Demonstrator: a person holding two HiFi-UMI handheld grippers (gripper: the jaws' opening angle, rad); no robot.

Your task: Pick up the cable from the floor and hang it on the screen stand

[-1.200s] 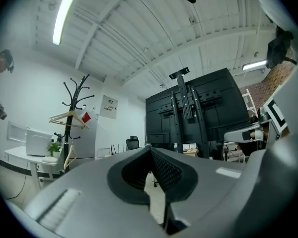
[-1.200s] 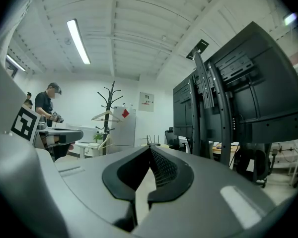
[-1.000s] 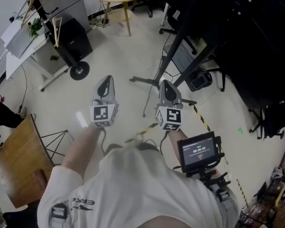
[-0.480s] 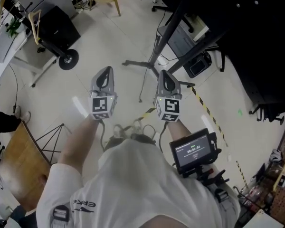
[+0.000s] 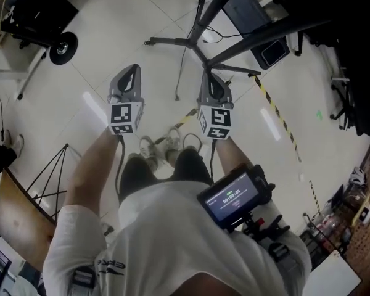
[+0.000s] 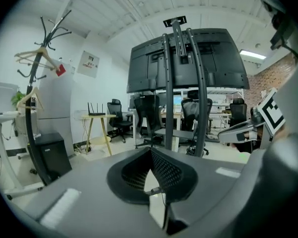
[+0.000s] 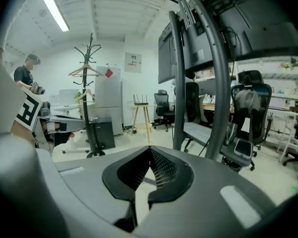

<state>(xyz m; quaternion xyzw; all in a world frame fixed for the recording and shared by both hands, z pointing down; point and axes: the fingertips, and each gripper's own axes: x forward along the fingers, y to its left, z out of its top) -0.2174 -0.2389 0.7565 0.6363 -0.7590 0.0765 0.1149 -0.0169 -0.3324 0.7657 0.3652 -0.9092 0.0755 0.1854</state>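
Now, in the head view, the cable (image 5: 180, 73) lies on the floor (image 5: 92, 48) ahead of you as a thin dark line. Its long axis points almost straight away from you, from the foot of the screen stand (image 5: 194, 42) back toward your shoes, and its free end is the part nearest you. It sits between your two tools, a touch closer to the right gripper (image 5: 213, 82) than to the left gripper (image 5: 129, 79), and both hang well above it, so your reach is down and forward. In the left gripper view, the left gripper (image 6: 150, 150) has its jaws pressed together on nothing. Through the slot under the tips you see a thin lead with a small plug (image 6: 154, 190) on the floor, likely that cable's end. The screen stand (image 6: 174, 83) rises straight ahead. In the right gripper view, the right gripper (image 7: 150, 148) is likewise closed and empty; the stand's posts (image 7: 176, 73) loom close, slightly right, and no cable shows.
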